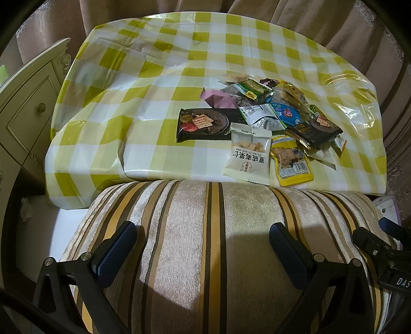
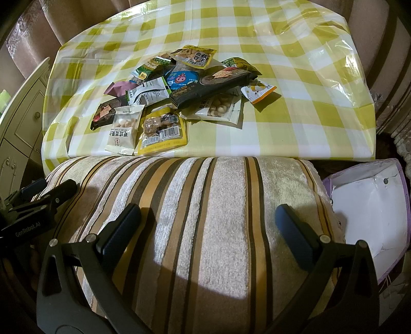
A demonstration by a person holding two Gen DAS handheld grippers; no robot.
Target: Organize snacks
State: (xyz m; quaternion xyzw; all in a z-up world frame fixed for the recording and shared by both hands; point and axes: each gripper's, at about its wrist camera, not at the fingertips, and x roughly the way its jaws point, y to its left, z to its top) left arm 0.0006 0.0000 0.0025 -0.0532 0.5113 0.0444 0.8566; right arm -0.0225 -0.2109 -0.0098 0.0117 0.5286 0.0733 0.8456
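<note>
Both grippers hung low over a striped cushion that lay between them and the table, its padded top blocking the table's near edge from sight. The left gripper had its 2 fingers spread wide with nothing between them, and the right gripper was spread just the same, also empty. Beyond the cushion the table wore a glossy yellow-and-white checked tablecloth, wrinkled and catching the light. The pile of snacks sat on the cloth toward its near right part, packets overlapping one another. At the front of it a white nut packet lay touching the edge nearest the cushion, with a yellow packet just beside it on the right. A long black cracker packet stretched out at the left of the pile, and a pink wrapper lay behind that. From the right gripper's side an orange-and-white packet showed at the far right of the heap. A cream cabinet with a round knob stood left of the table, curtains hung behind it, and a white bag with a lilac rim stood open just right of the cushion
</note>
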